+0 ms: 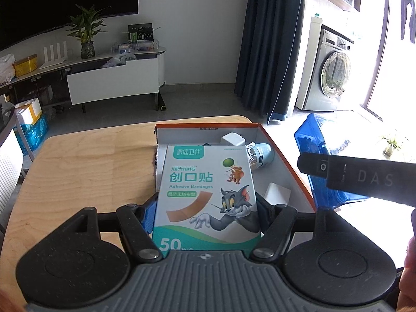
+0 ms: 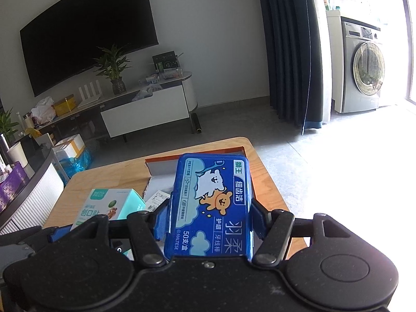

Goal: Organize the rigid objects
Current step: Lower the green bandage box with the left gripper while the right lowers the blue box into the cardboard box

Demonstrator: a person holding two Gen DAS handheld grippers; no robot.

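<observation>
Adhesive bandage box [image 1: 205,192] flat above the orange-rimmed box [image 1: 286,161]; blue floss-pick case [image 2: 212,205] label-up, over its rim

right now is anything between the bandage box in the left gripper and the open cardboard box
Nothing visible blocks it. The adhesive bandage box, clamped in the left gripper, hangs over the open cardboard box. Inside lie a white block, a foil-wrapped item and a white adapter.

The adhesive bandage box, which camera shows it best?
The left wrist view: the bandage box fills the centre, front face readable, held between the left gripper jaws above the orange-rimmed box. The right wrist view shows only its upper part at lower left, partly hidden behind the gripper bodies.
</observation>
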